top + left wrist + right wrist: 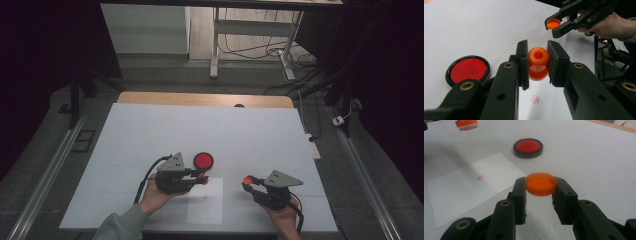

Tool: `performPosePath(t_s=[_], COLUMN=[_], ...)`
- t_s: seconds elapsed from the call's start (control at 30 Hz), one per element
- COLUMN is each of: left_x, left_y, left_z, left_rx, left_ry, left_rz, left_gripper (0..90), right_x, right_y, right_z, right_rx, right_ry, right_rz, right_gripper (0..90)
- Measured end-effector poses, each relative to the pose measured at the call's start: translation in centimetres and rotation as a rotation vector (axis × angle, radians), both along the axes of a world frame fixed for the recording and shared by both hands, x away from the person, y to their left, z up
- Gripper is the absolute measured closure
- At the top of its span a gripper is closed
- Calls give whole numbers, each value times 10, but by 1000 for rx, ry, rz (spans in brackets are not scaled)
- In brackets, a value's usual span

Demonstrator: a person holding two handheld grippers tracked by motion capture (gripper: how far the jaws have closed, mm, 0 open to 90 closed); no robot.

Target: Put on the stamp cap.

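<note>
My left gripper (537, 62) is shut on an orange stamp (538, 63), gripped by its knob-shaped handle and held above a white paper sheet (205, 200). A red stamp print (535, 99) marks that sheet. My right gripper (540, 188) is shut on a shallow orange cap (540, 183), open side up. In the high view the left gripper (203, 178) and the right gripper (247, 181) face each other above the sheet, a short gap apart. A round red ink pad (203, 160) in a black case lies just beyond the left gripper. The stamp (466, 124) hangs at the right gripper view's top left.
A large white board (150, 130) covers the wooden table (150, 97). Beyond the table are a desk frame (216, 45) and loose cables on the floor (260, 50). Metal rails (45, 175) run along both sides.
</note>
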State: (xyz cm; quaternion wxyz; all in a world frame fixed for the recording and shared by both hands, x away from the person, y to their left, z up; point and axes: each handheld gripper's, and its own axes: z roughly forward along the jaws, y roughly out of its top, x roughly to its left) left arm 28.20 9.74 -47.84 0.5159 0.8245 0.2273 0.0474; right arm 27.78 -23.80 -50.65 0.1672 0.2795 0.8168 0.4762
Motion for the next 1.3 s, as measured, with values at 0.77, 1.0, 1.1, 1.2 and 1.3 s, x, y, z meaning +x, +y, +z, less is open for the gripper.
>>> performPosePath(t_s=[0.77, 1.0, 1.1, 1.2, 1.3], left_x=[-4, -6, -7, -8, -9], left_y=[-10, -16, -17, -19, -21], left_z=[-3, -3, -3, -3, -4], left_rx=[14, 16, 19, 21, 25], left_ry=[1, 0, -2, -2, -2], left_rz=[-33, -48, -54, -59, -65], left_gripper=[725, 725, 725, 725, 725], right_x=[-9, -12, -14, -15, -16], right_y=[42, 56, 62, 67, 72], right_z=[-5, -7, -9, -10, -11], right_rx=[-17, -17, -20, -15, -15], right_ry=[12, 18, 18, 21, 21], right_rz=[106, 139, 154, 174, 187], right_gripper=[642, 642, 642, 641, 642])
